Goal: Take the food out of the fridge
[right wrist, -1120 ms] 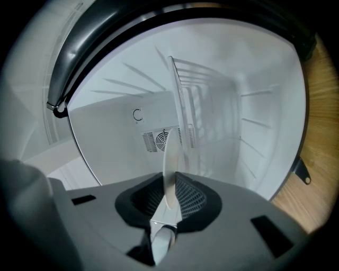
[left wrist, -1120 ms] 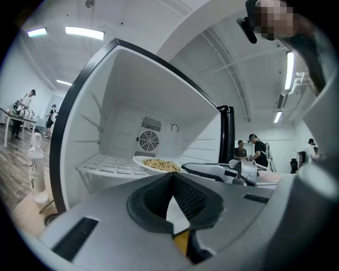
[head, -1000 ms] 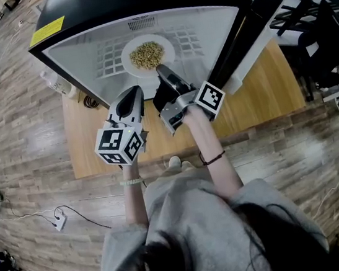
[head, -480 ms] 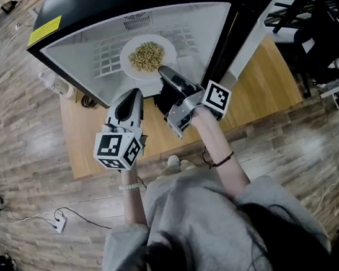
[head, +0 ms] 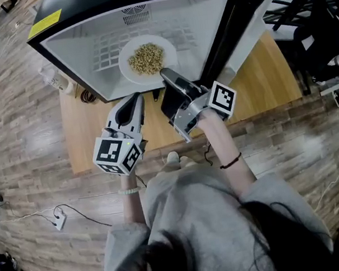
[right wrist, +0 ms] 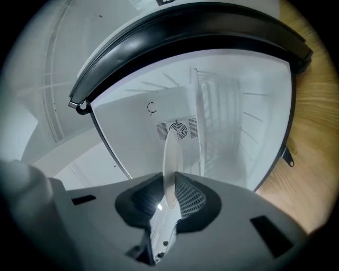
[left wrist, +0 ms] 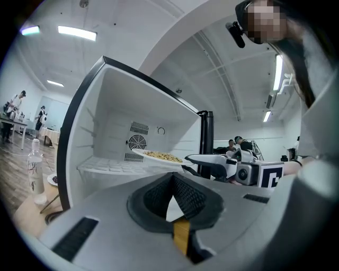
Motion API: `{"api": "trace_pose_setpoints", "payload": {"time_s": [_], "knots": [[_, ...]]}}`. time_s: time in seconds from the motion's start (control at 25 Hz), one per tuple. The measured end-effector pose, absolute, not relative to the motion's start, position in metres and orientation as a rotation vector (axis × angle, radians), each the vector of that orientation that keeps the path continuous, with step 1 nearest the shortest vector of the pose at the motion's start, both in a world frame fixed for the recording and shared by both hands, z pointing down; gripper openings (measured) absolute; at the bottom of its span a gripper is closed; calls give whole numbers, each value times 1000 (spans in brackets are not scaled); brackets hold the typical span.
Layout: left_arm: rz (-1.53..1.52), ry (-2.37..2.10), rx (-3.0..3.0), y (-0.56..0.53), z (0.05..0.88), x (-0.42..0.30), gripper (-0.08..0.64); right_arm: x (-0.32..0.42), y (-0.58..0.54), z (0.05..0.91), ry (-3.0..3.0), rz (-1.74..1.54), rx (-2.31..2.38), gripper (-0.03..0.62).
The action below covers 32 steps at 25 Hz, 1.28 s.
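A white plate [head: 146,60] heaped with pale grain-like food hangs just above the white shelf inside the open fridge [head: 81,44], near its front edge. My right gripper [head: 164,74] is shut on the plate's near rim. The right gripper view shows that plate [right wrist: 170,159] edge-on between the pads of the right gripper [right wrist: 172,185]. My left gripper [head: 134,100] is shut and empty, just outside the fridge mouth to the left of the plate. In the left gripper view the plate [left wrist: 161,156] and right gripper [left wrist: 212,161] lie ahead of the left gripper [left wrist: 170,177].
The fridge stands on a wooden table [head: 264,93], its black door [head: 252,13] swung open to the right. A clear bottle [left wrist: 34,169] stands on the table left of the fridge. Dark chairs [head: 324,35] crowd the right side. People stand far off in the room.
The right gripper has drawn the plate toward the fridge's front edge and lifted it slightly. The left gripper has drifted back toward me, staying shut.
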<state>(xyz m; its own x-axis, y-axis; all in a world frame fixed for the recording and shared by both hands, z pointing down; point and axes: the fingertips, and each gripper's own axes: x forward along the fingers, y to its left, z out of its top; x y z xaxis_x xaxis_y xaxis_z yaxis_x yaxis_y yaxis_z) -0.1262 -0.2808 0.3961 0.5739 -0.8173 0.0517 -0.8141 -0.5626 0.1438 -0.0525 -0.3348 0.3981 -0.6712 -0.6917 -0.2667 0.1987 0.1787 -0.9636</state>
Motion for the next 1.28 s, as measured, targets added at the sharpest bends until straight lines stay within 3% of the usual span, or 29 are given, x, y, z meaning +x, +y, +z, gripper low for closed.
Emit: {"api": "trace_pose_setpoints", "payload": {"time_s": [1.28], "knots": [[-42, -1417, 2683, -225, 390, -117, 8, -26, -270, 409, 1761, -1660, -393, 63]]}}
